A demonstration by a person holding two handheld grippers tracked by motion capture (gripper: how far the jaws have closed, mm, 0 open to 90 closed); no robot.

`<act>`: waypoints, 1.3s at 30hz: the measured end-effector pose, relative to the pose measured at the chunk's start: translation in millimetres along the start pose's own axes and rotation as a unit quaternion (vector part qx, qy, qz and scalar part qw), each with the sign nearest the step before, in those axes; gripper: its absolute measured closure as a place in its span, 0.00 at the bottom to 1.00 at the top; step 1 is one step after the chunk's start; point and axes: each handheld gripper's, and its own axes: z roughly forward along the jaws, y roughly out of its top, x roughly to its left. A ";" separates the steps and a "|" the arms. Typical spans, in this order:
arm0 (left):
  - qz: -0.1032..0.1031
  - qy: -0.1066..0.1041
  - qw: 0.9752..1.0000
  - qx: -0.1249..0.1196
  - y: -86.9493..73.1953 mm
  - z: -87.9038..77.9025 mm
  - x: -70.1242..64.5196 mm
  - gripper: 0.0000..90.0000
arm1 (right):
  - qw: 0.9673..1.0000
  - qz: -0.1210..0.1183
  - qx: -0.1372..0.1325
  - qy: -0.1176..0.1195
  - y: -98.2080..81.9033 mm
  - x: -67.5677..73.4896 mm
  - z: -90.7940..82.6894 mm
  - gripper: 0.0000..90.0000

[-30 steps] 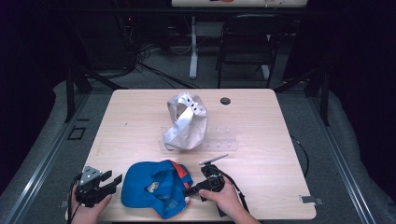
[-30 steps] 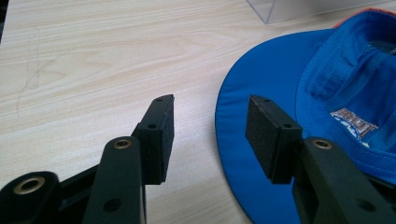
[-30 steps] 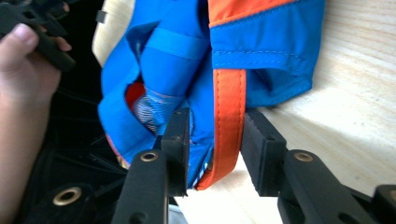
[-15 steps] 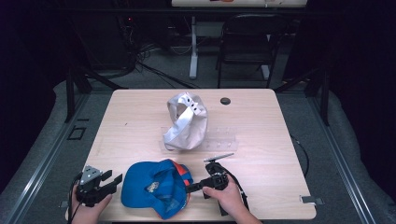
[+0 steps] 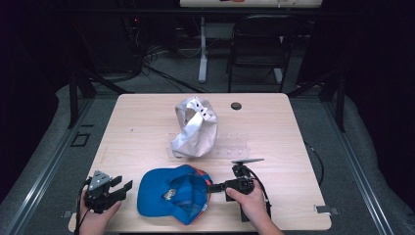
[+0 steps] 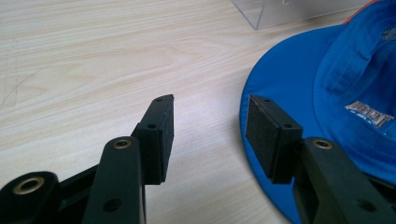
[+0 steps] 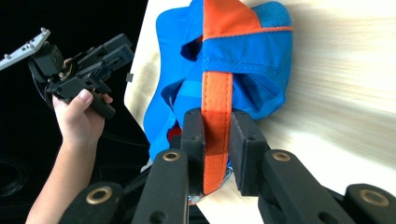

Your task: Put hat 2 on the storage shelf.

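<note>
A blue cap (image 5: 171, 193) with an orange back strap (image 7: 216, 93) lies upside down near the table's front edge. My right gripper (image 5: 211, 186) comes at it from the right. Its jaws have just been closing, and the right gripper (image 7: 215, 119) is shut on the orange strap, which runs up between the pads. My left gripper (image 5: 125, 188) stands open just left of the cap's brim (image 6: 280, 84). Nothing lies between the left gripper (image 6: 210, 126) pads, and the right pad hangs over the brim's edge.
A white cap (image 5: 195, 127) rests on a clear plastic stand (image 5: 230, 147) at the table's middle. A small black disc (image 5: 236, 105) lies at the back. A chair (image 5: 259, 44) and a desk leg stand beyond the table's (image 5: 293, 161) far edge.
My right gripper has closed on the cap's orange strap and drawn a little to the right. The left gripper has stayed put.
</note>
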 end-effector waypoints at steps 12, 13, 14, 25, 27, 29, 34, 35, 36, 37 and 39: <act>0.013 -0.014 1.000 0.002 7.8 12.0 -6.4 0.58 | 0.999 0.031 -0.020 -0.020 4.5 -26.0 -33.2 0.86; 0.014 -0.015 1.000 0.002 8.3 12.8 -7.1 0.58 | 0.999 0.039 -0.018 -0.021 4.1 -28.9 -31.1 0.86; 0.016 -0.016 1.000 0.002 8.8 13.5 -7.8 0.58 | 0.999 0.045 -0.013 -0.024 3.8 -31.5 -28.9 0.86; 0.016 -0.016 1.000 0.001 10.0 13.0 -6.6 0.58 | 0.998 0.042 0.025 -0.041 -3.6 -40.2 -17.8 0.79; 0.014 -0.017 1.000 0.000 10.1 13.4 -7.0 0.58 | 0.997 0.042 0.032 -0.047 -4.8 -41.1 -17.5 0.78; 0.017 -0.017 1.000 0.000 10.2 13.8 -7.0 0.58 | 0.998 0.045 0.031 -0.045 -5.6 -41.1 -16.6 0.79; 0.016 -0.017 1.000 0.001 10.2 13.9 -6.6 0.58 | 0.998 0.041 0.028 -0.028 -5.6 -37.6 -20.3 0.82; 0.016 -0.017 1.000 0.001 10.1 14.0 -6.6 0.58 | 0.998 0.041 0.026 -0.027 -5.7 -36.7 -20.6 0.83; 0.016 -0.017 1.000 0.001 10.0 14.2 -6.6 0.58 | 0.999 0.038 0.025 -0.025 -5.6 -35.8 -21.5 0.83; 0.016 -0.017 1.000 0.001 10.0 14.3 -6.8 0.58 | 0.999 0.037 0.023 -0.020 -5.8 -34.9 -22.2 0.84; 0.015 -0.017 1.000 0.000 10.0 14.3 -7.1 0.58 | 0.999 0.029 0.026 -0.021 -5.1 -32.7 -24.9 0.85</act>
